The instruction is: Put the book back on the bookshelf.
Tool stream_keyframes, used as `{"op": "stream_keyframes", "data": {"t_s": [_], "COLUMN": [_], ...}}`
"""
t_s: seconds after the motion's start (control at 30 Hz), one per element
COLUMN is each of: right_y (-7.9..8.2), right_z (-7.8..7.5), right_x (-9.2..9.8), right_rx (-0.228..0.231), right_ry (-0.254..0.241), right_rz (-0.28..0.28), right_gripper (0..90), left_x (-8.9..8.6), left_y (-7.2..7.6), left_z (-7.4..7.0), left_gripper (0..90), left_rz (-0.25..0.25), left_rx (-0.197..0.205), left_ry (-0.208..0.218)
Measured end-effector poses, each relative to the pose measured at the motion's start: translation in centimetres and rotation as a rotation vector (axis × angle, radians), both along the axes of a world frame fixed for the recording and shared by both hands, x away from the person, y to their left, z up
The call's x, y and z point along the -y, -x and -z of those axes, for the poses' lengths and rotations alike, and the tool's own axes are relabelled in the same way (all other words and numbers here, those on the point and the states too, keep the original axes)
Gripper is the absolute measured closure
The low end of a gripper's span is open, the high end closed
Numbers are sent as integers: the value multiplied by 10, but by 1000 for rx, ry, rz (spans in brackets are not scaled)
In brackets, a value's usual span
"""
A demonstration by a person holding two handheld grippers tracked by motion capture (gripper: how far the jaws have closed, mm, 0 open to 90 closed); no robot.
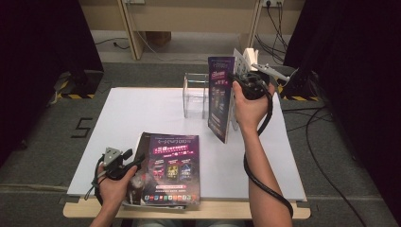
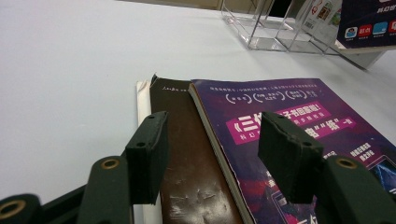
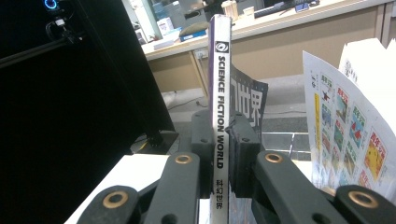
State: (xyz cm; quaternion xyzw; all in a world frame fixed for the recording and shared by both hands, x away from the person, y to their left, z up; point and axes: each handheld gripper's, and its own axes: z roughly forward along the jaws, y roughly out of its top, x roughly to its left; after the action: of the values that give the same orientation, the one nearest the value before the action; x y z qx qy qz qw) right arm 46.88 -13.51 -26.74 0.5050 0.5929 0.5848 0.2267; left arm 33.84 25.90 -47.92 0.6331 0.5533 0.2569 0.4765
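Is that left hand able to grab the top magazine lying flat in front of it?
Probably yes. The left gripper has its fingers open right over the stack's near edge, with the magazine lying uncovered on top of the brown book. Nothing blocks the way.

The left forearm came in from the bottom edge at about seven o'clock, its hand [image 1: 113,182] wrapped round the body of the left gripper [image 1: 135,158], which pointed toward two o'clock, low over the table. In the left gripper view its two black jaws stood well apart with nothing pressed between the pads [image 2: 148,154]. The right forearm rose from about five o'clock toward twelve, long and nearly straight, the right hand [image 1: 250,106] raised and clasped round the right gripper [image 3: 223,158]. Its jaws were drawn close together, clamped on a thin upright spine, a cable looping down along the wrist.
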Motion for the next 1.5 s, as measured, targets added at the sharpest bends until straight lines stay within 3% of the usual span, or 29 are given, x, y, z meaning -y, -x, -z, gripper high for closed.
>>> {"op": "stream_keyframes", "data": {"t_s": [0.97,1.5], "right_y": [-19,-37], "right_z": [-2,-1], "right_x": [-9,-16], "right_rx": [20,14], "right_ry": [11,32], "right_rz": [23,46], "right_gripper": [836,836], "left_x": [1,1], "left_y": [-1,-2], "left_z": [1,2], "left_gripper": [420,421], "left_rz": [4,7], "left_rx": [-2,-2], "left_ry": [-2,-7]}}
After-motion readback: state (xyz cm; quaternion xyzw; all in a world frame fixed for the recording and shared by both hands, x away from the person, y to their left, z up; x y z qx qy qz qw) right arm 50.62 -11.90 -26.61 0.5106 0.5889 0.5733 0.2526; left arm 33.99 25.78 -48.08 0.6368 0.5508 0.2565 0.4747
